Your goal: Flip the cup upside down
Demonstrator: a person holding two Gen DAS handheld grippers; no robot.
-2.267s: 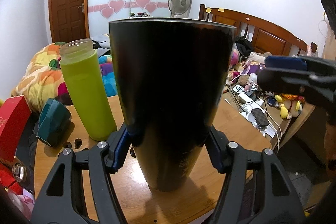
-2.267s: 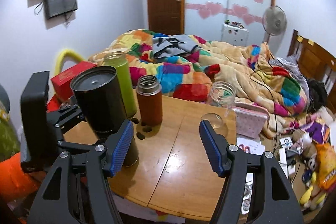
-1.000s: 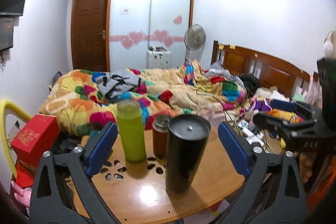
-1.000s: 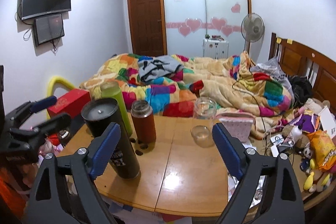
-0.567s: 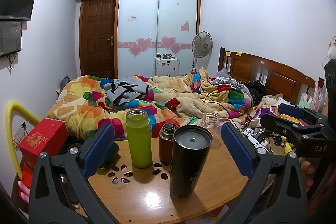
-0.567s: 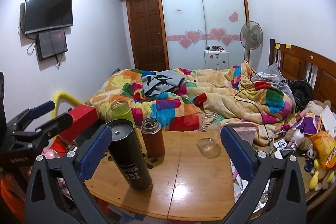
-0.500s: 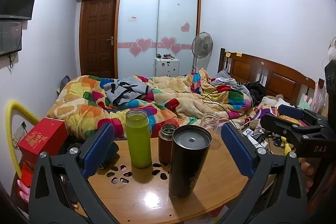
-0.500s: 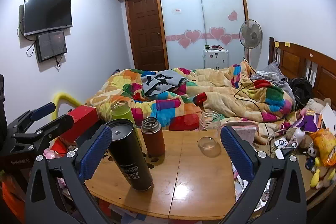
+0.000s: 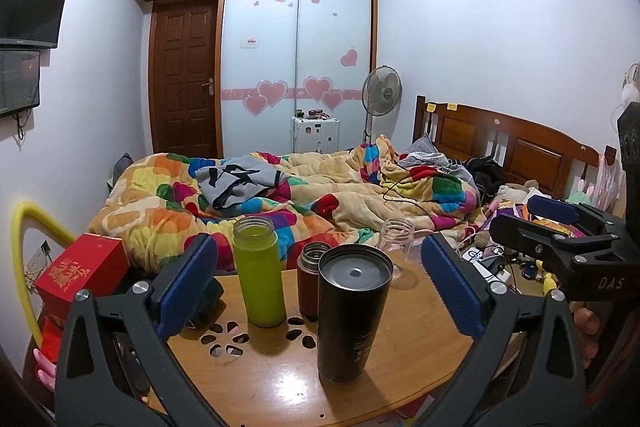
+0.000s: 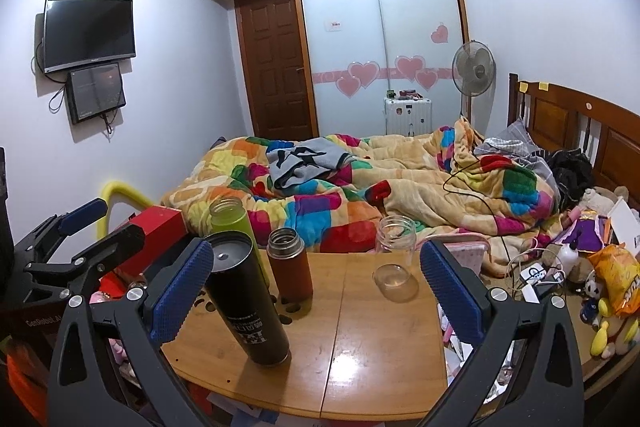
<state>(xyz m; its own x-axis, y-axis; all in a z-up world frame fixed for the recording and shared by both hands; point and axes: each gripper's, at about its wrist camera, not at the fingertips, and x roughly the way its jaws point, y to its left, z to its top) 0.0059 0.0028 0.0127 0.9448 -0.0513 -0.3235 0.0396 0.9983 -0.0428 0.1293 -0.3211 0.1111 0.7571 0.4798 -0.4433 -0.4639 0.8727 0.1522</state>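
Observation:
A tall black tumbler cup [image 9: 351,311] stands on the round wooden table [image 9: 280,383] with its flat base up and its mouth down. It also shows in the right wrist view [image 10: 246,297], at the left. My left gripper [image 9: 318,287] is open and empty, held back from the cup, which shows between its blue pads. My right gripper [image 10: 316,291] is open and empty, to the right of the cup and back from the table.
A green bottle [image 9: 259,271], a brown flask [image 9: 312,279] and a clear glass jar [image 10: 394,259] stand behind the cup. A red box [image 9: 82,267] sits left of the table. A bed with a colourful quilt [image 9: 320,195] lies behind.
My left gripper has let go of the cup, opened and drawn back from it. Both grippers have pulled away from the table. The cup has stayed in place.

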